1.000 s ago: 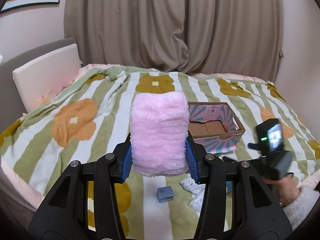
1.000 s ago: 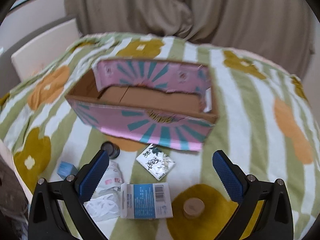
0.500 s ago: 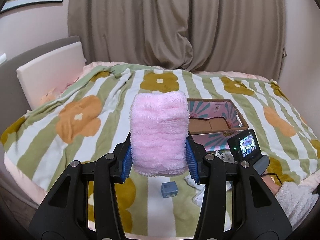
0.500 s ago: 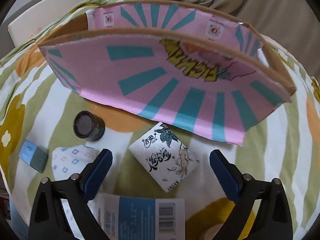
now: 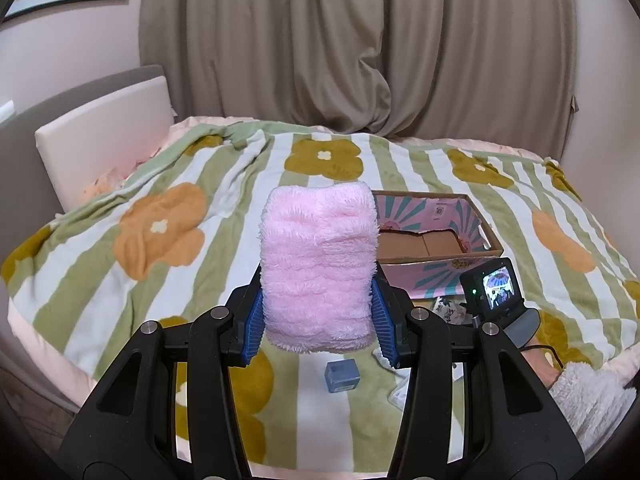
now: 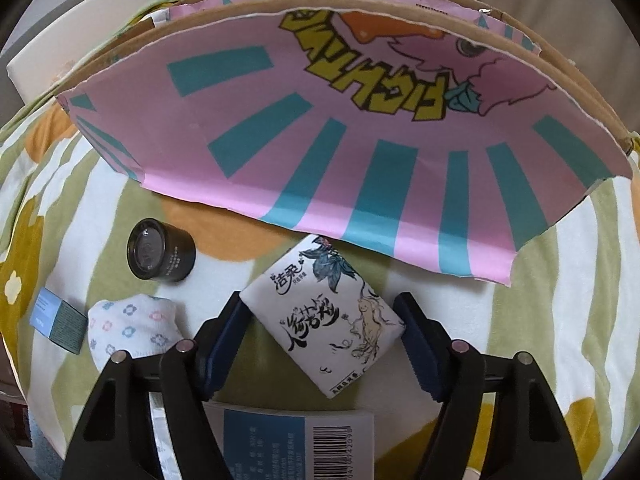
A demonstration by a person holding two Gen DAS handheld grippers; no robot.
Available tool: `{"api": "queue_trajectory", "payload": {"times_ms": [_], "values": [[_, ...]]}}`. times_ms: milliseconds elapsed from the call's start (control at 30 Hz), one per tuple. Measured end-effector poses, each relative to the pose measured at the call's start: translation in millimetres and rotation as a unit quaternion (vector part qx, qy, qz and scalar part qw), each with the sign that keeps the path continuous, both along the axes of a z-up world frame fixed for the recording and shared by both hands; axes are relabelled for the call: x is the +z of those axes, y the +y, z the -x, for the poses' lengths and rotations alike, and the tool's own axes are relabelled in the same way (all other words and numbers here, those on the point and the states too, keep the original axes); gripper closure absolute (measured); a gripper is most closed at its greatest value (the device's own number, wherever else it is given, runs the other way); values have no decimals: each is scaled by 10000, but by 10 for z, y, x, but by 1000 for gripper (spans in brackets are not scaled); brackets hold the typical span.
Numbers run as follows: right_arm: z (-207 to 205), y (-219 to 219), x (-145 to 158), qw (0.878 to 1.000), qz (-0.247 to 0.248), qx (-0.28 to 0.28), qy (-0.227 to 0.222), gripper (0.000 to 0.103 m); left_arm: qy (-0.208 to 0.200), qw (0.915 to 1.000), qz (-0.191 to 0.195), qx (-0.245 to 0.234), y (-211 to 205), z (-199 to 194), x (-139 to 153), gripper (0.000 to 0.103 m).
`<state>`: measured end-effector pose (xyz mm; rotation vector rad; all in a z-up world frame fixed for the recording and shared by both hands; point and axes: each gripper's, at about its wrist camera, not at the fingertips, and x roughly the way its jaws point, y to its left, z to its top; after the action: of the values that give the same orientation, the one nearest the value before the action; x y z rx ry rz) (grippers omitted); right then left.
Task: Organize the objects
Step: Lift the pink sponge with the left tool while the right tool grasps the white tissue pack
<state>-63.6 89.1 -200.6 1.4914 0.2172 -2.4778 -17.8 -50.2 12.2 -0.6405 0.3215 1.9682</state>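
My right gripper (image 6: pixel 320 340) is closing around the tissue pack (image 6: pixel 326 320), which lies skewed on the blanket (image 6: pixel 560 300) just before the box (image 6: pixel 360 140); the pads seem not quite pressing yet. I should square up on its flat sides and squeeze gently, since it is soft. My left gripper (image 5: pixel 318 320) is clamped on the pink towel (image 5: pixel 318 268), held above the blanket.

1. Bold yellow block letters reading "FIGHT", upside down in the right wrist view, on the pink-and-teal wall of the cardboard box (image 6: pixel 320 128).
2. Black Chinese brush characters on the white tissue pack (image 6: pixel 324 320).
3. A barcode, digits too small to read reliably, on the blue-and-white carton (image 6: pixel 304 440).
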Motion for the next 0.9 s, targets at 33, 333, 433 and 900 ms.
{"api": "queue_trajectory", "payload": {"times_ms": [33, 333, 433, 900], "values": [[-6, 1, 7, 10000, -8, 1, 12, 33, -2, 10000, 4, -7, 2, 6, -4, 61], [-110, -12, 311, 9994, 98, -214, 258, 34, -13, 10000, -20, -65, -17, 56, -17, 61], [-160, -6, 505, 9987, 134, -301, 400, 34, -13, 10000, -25, -90, -21, 52, -18, 61], [-843, -236, 1812, 9772, 76, -867, 1935, 34, -31, 9991, -148, -390, 75, -8, 18, 61]]}}
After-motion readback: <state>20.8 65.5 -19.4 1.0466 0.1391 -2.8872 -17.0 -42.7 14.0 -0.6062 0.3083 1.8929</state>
